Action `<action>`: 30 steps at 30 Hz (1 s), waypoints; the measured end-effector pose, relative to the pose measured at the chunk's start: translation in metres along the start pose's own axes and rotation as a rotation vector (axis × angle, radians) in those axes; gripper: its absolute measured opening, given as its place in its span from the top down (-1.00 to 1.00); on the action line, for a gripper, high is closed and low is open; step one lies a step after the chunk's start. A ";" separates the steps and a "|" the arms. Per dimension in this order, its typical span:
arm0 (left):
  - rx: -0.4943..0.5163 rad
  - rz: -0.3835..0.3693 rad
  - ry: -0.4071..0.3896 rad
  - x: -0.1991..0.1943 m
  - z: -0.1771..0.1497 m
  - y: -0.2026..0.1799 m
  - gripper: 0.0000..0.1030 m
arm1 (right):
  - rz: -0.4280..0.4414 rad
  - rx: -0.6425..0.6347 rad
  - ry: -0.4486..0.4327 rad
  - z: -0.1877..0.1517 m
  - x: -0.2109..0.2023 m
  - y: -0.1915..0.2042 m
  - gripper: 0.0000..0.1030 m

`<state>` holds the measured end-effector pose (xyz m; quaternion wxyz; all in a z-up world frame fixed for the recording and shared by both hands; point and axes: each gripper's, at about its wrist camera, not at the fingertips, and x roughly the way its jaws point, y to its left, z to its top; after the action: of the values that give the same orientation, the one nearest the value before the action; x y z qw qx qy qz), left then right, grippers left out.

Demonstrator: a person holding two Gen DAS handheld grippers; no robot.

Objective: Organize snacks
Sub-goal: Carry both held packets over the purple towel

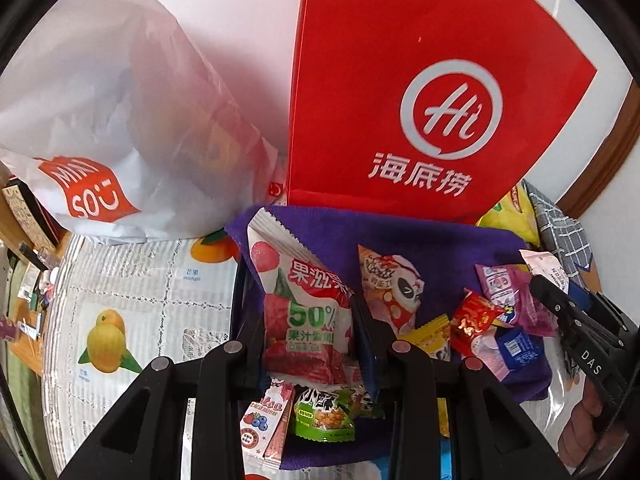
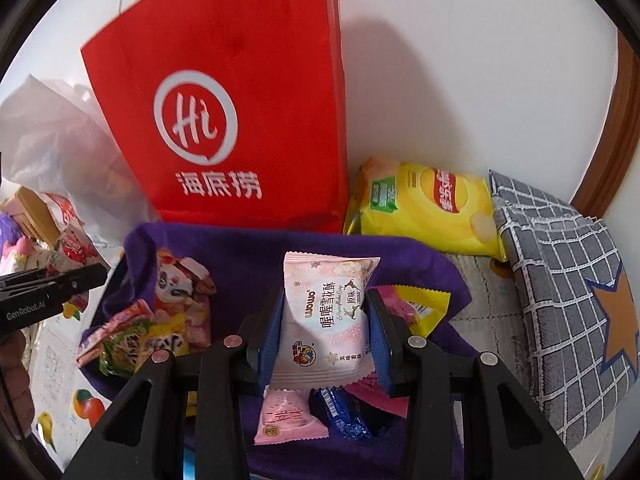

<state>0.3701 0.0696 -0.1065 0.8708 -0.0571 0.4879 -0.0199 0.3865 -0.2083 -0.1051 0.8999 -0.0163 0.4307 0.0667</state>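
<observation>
Left gripper (image 1: 310, 334) clamps lychee jelly packet (image 1: 304, 308) between jaws; right gripper (image 2: 326, 320) clamps snowflake pastry (image 2: 326, 320) (both upright)

Both grippers (image 1: 310, 344) (image 2: 326, 336) are black plastic with blue finger pads (image 2: 272, 328), round silver screws (image 1: 233, 347), and white lettering.

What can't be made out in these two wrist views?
- Inside of the red bag: both views show only its closed front.
- White Miniso bag contents: the left wrist view shows only blurred shapes through the plastic.
- Blue packet: the right hand-held gripper and its pink-white packet hide its label.
- Purple cloth: both views cut off its near edge.
- Left hand-held gripper covers its red fruit packet's sides.
</observation>
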 end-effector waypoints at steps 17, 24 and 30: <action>-0.048 0.008 0.056 0.017 -0.002 0.015 0.38 | 0.018 -0.035 0.033 -0.005 0.017 0.001 0.21; -0.029 -0.014 0.085 0.027 -0.003 0.007 0.38 | 0.040 -0.072 0.020 -0.002 0.010 0.015 0.21; 0.004 -0.014 0.096 0.030 -0.008 -0.005 0.38 | 0.040 -0.093 0.081 -0.006 0.025 0.024 0.21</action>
<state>0.3792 0.0617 -0.1352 0.8463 -0.0578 0.5287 -0.0295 0.3938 -0.1822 -0.1280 0.8784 -0.0523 0.4635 0.1039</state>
